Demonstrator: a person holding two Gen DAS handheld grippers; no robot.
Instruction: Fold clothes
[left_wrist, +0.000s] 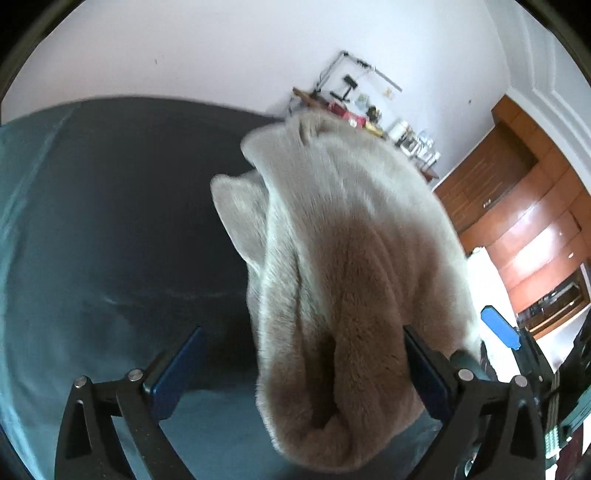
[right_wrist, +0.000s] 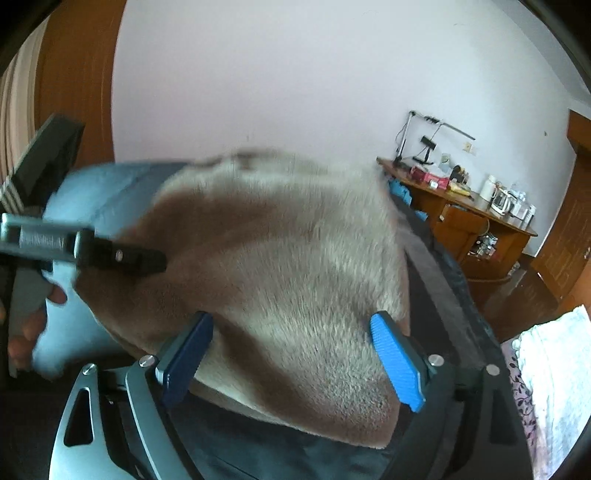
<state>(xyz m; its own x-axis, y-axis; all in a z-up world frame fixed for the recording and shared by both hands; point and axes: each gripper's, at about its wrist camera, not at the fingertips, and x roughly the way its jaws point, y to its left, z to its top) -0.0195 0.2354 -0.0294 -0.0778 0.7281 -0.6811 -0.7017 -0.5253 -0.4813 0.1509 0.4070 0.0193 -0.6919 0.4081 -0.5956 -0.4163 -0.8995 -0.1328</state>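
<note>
We hold two grippers. Our left gripper (left_wrist: 303, 373) gapes wide around one furry beige garment (left_wrist: 351, 258), not pinching it. Our right gripper (right_wrist: 299, 362) gapes too, garment between. Dark bedding (left_wrist: 129, 221) lies bare at left.

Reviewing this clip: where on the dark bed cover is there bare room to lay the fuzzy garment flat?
Free: the broad dark cover left of the fuzzy garment, bordered by the teal sheet and the wall. Crowded: the right side, where the garment, right tool, bed edge and wooden desk close in.
</note>
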